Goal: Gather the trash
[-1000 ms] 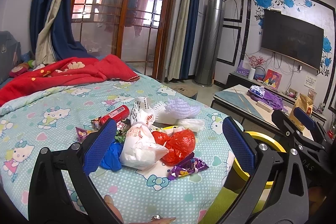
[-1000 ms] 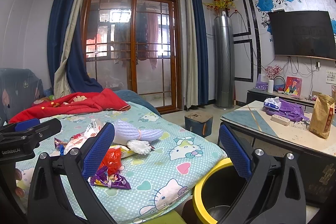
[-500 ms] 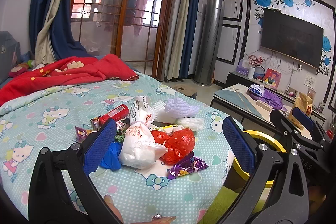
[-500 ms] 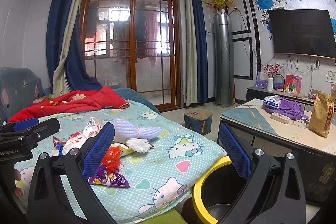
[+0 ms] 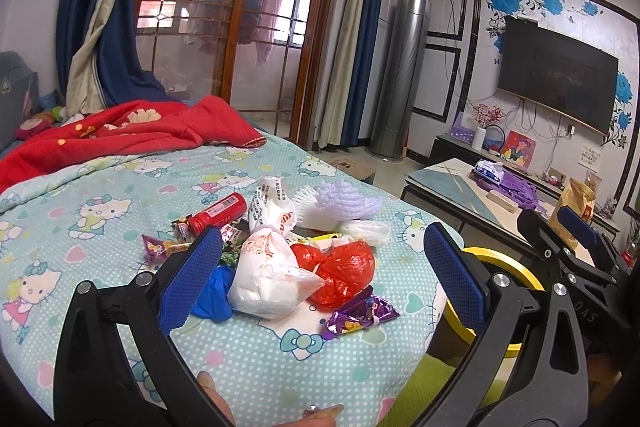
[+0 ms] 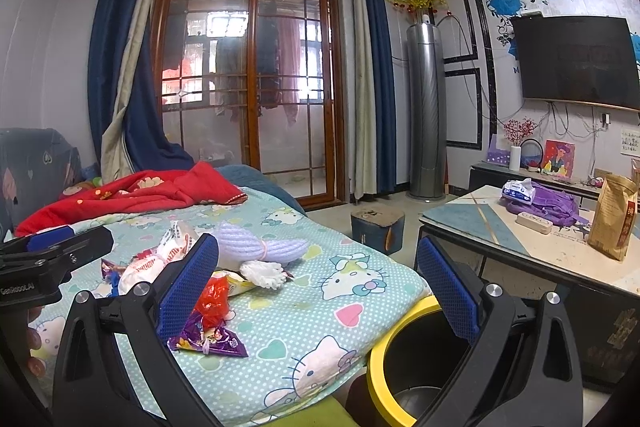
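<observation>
A pile of trash lies on the Hello Kitty bedspread (image 5: 100,211): a white plastic bag (image 5: 268,279), a red plastic bag (image 5: 344,271), a purple wrapper (image 5: 360,315), a blue bag (image 5: 214,297), a red bottle (image 5: 218,213) and lilac foam netting (image 5: 344,205). My left gripper (image 5: 320,279) is open and empty, just short of the pile. My right gripper (image 6: 316,291) is open and empty, above the bed edge (image 6: 304,359) and the yellow-rimmed black bin (image 6: 404,367). The purple wrapper (image 6: 208,341) and red bag (image 6: 214,301) lie by its left finger.
A red blanket (image 5: 120,135) lies at the bed's far end. A coffee table (image 6: 540,251) with a brown paper bag (image 6: 614,217) and purple cloth stands right of the bin. A small blue stool (image 6: 378,231) sits on the floor beyond.
Both grippers have stayed almost still and open. The views have shifted only slightly.
</observation>
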Action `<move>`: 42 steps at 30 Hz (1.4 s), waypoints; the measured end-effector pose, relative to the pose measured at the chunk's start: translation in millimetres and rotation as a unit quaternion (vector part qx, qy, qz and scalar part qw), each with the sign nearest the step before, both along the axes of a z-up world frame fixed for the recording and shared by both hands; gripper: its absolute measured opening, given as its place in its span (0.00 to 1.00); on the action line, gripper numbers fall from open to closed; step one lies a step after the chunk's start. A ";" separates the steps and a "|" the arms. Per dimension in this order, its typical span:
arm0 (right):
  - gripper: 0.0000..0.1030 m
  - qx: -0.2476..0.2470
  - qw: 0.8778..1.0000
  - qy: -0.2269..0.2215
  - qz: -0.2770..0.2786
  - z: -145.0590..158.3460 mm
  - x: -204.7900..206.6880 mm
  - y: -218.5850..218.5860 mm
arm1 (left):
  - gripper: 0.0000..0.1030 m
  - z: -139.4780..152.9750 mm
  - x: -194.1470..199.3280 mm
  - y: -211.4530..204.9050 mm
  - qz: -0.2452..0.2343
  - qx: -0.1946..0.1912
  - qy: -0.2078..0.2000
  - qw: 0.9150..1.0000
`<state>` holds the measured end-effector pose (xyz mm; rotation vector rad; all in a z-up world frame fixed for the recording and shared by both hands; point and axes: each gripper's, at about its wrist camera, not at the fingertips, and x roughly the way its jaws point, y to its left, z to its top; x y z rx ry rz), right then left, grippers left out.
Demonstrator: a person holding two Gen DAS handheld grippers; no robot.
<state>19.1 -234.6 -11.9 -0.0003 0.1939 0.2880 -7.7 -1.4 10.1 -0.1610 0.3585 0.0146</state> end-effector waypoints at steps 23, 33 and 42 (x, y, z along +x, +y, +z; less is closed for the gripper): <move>0.94 -0.122 0.972 0.050 0.193 5.7 -8.9 68.1 | 0.90 -3.4 9.6 71.2 0.059 -0.049 0.026 0.997; 0.71 -0.132 0.952 0.155 0.227 -15.1 16.9 88.2 | 0.90 -20.6 23.9 94.4 0.045 -0.059 0.061 0.995; 0.47 -0.114 0.938 0.229 0.234 -41.2 48.9 99.3 | 0.82 -40.3 58.9 86.5 -0.001 -0.081 0.123 0.989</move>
